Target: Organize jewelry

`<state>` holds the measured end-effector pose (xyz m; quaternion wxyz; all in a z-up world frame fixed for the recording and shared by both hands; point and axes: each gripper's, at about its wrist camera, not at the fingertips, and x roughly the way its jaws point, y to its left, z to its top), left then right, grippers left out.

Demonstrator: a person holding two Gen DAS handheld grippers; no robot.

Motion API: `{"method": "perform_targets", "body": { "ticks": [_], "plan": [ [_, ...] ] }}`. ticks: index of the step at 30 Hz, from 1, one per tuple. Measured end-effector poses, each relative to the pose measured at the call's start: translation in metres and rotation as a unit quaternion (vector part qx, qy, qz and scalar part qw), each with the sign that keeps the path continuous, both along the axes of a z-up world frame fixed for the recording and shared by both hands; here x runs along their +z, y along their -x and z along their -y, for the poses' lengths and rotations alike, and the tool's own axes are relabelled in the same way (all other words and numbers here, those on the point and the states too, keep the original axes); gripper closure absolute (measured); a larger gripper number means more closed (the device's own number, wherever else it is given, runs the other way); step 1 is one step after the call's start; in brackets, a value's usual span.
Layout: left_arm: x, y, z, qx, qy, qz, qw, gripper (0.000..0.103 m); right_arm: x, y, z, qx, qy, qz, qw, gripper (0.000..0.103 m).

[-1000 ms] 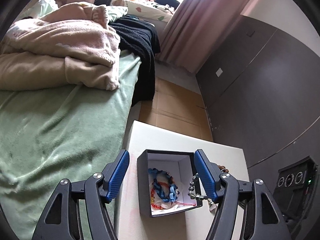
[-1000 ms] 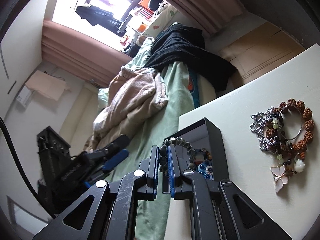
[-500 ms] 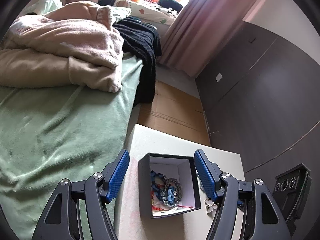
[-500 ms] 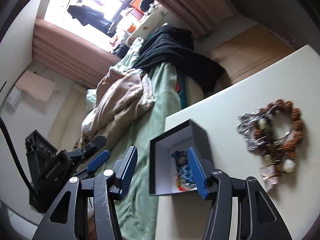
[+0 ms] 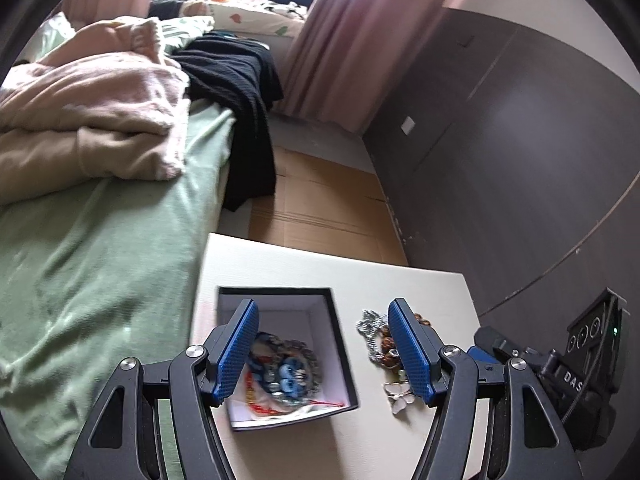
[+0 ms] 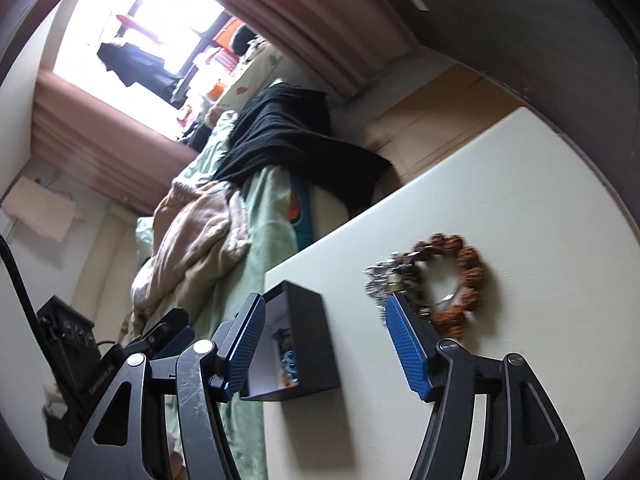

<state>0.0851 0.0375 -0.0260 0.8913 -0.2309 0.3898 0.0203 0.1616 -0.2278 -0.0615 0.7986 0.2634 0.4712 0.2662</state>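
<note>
A small black cardboard box with a white lining (image 5: 340, 344) stands open near the left edge of my cream tabletop (image 5: 420, 284). Inside it lies a tangle of jewelry already put away: a blue beaded bracelet (image 5: 289, 374), a grey beaded one and red cord. Just to the right of the box, on the bare tabletop, rests the pile not yet sorted: a bracelet of rough brown seed beads (image 6: 468, 276), a silver chain (image 6: 378, 276) and a white flower-shaped brooch (image 5: 400, 394), all touching one another.

My left jaws (image 5: 324, 356) hang spread above the box and the pile, holding nothing. I judge they wait there to steady the box. My right jaws (image 6: 324, 344) are opening, with nothing between the blue pads; one finger lies over the box, the other reaches the silver chain. I judge the next move is toward the brown bracelet, whose tangled neighbours may drag along.

Beyond the tabletop lies a bed with a green sheet (image 5: 100, 240), a heaped pink blanket (image 5: 92, 120) and a black knitted garment (image 5: 236, 76). Brown cardboard covers the floor (image 5: 320, 204) beside a dark wall.
</note>
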Motion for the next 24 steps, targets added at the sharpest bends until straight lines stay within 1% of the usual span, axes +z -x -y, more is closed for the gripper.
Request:
{"method": "perform_targets", "body": {
  "ticks": [2,9,10,15,18,21,24],
  "plan": [
    [-0.002,-0.004,0.008,-0.008,0.000,-0.002,1.0000,0.035,-0.004,-0.004,0.011,-0.012,0.004,-0.011,1.000,0.040],
    [-0.002,-0.022,0.058,-0.064,-0.025,0.004,0.9976,0.036,-0.009,-0.016,0.042,-0.050,0.011,-0.034,0.998,0.040],
    [-0.002,-0.025,0.065,-0.070,-0.030,0.004,0.9971,0.038,-0.010,-0.017,0.045,-0.053,0.011,-0.038,0.998,0.040],
    [-0.015,-0.041,0.089,-0.092,-0.035,-0.014,0.9951,0.057,-0.015,-0.024,0.062,-0.067,0.010,-0.059,0.996,0.040],
    [-0.024,-0.048,0.100,-0.098,-0.038,-0.025,0.9942,0.060,-0.016,-0.025,0.067,-0.067,0.013,-0.064,0.996,0.040],
    [-0.032,-0.055,0.108,-0.103,-0.037,-0.035,0.9933,0.060,-0.017,-0.026,0.074,-0.066,0.016,-0.067,0.995,0.040],
    [-0.038,-0.061,0.116,-0.109,-0.050,-0.043,0.9919,0.061,-0.020,-0.027,0.080,-0.074,0.019,-0.078,0.994,0.040]
  ]
}}
